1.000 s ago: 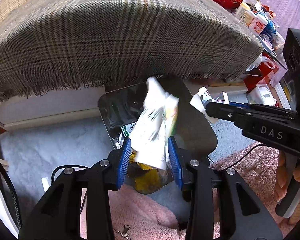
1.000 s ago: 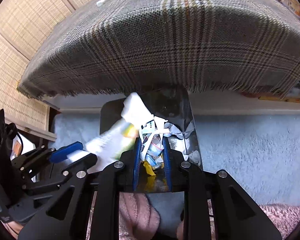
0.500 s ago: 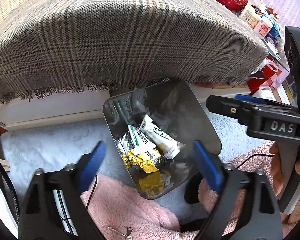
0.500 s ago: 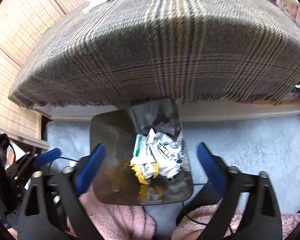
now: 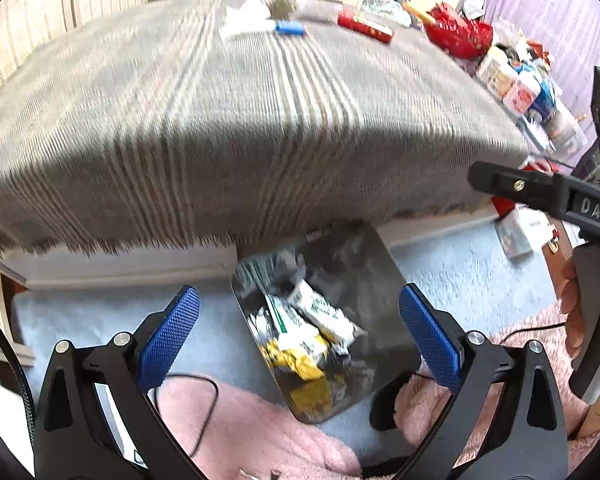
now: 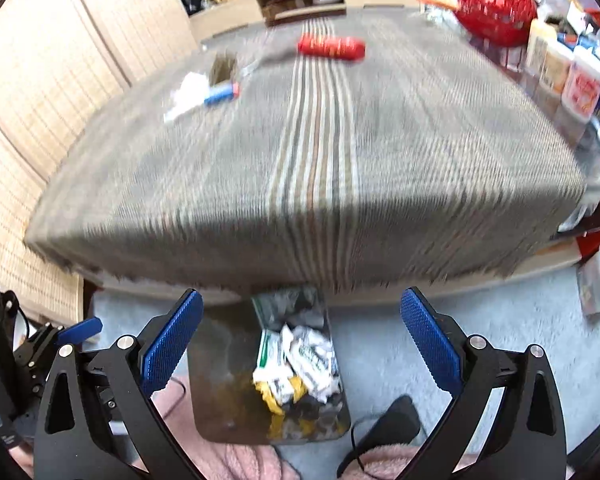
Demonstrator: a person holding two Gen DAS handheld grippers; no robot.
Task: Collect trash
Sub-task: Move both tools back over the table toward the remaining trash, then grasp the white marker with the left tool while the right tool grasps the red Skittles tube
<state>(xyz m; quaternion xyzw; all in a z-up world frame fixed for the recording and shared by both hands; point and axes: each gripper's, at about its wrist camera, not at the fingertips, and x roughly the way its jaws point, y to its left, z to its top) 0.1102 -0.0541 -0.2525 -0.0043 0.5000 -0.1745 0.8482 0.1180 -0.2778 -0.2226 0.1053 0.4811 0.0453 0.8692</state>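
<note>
Pale blue carpet and a pink fleecy blanket lie under both tools, and from there the scene builds outward. Spread wide and holding nothing, the left gripper hangs above the trash bin, a dark glossy container on the floor tucked against the table edge; the right gripper is spread equally wide and empty over the same bin, and its black body also shows at the right edge of the left camera's view, gripped by the person's right hand. Inside the bin sit crumpled wrappers, white with green print, over a yellow one (already binned, by the look of it). Beyond, the table under its plaid cloth carries what seems left to collect: a white tissue touching a blue capped item, and a red packet further back, all blurred. The tissue should be very light and soft, best pinched at its bunched middle; the red packet looks thin and possibly slippery, so a grip across its narrow width seems safest. Both tools point forward and slightly downward.
</note>
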